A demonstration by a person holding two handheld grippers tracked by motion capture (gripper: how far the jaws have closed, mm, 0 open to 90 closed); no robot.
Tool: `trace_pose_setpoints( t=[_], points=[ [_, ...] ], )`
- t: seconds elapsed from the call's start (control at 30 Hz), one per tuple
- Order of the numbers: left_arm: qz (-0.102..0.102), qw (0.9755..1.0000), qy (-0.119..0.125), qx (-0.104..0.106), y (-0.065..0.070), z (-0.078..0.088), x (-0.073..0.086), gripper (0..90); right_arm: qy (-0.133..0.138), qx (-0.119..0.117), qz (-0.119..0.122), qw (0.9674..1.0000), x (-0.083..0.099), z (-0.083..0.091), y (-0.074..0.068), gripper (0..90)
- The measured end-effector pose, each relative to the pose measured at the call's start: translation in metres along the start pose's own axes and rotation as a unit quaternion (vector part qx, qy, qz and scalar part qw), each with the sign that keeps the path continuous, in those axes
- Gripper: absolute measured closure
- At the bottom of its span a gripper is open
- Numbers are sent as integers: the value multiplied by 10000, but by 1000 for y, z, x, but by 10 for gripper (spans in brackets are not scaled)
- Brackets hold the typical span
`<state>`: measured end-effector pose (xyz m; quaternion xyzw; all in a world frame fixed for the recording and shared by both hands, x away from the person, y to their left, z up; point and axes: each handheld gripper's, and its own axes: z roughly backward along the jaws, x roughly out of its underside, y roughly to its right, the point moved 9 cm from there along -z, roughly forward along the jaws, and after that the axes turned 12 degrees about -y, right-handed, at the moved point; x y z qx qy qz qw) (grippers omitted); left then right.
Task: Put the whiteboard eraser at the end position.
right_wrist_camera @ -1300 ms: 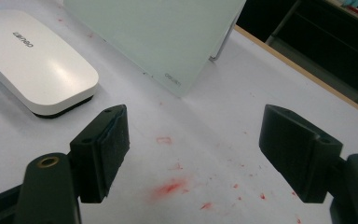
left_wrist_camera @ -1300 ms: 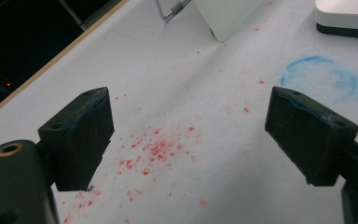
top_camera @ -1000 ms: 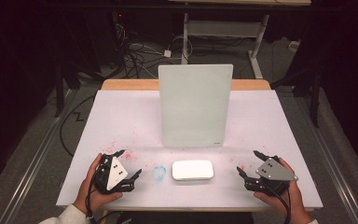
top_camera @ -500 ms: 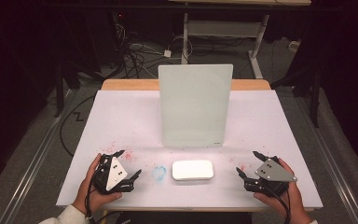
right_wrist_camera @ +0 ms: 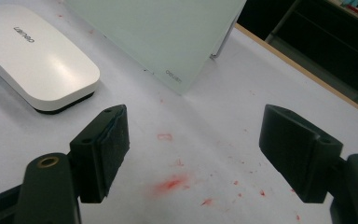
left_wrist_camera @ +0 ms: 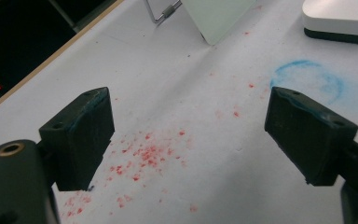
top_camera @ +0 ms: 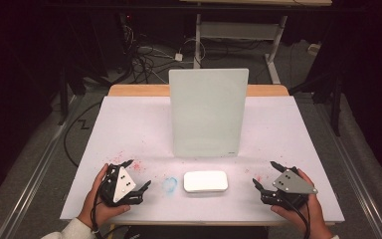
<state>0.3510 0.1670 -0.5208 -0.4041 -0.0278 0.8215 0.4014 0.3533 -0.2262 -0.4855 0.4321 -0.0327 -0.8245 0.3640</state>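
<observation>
Lying flat at the lower centre of the high view, the white eraser (top_camera: 205, 181) rests on the counter (top_camera: 129, 124) just in front of the upright whiteboard (top_camera: 208, 112), with a faint blue ring mark (top_camera: 169, 184) just to its left and red marker specks (top_camera: 129, 164) farther left. Nothing holds the eraser; it sits between the two tools and apart from both. The left hand-held gripper (top_camera: 140, 175) rests at the lower left of the frame with its jaws spread wide and empty, and the right hand-held gripper (top_camera: 266, 175) mirrors it at the lower right, also spread and empty. This looks like the starting step, before any reach. The next move likely calls for one gripper to travel inward, straddle the eraser's long sides and pinch it firmly, since its smooth rounded shell could slip.
</observation>
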Motion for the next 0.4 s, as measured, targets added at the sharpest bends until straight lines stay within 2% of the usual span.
trace_pose_setpoints(
  t=[0.4],
  points=[
    [37,10000,-60,50,-1,-5,-1,153,-15,16,-59,10000,3,-2,4,243]
  ],
)
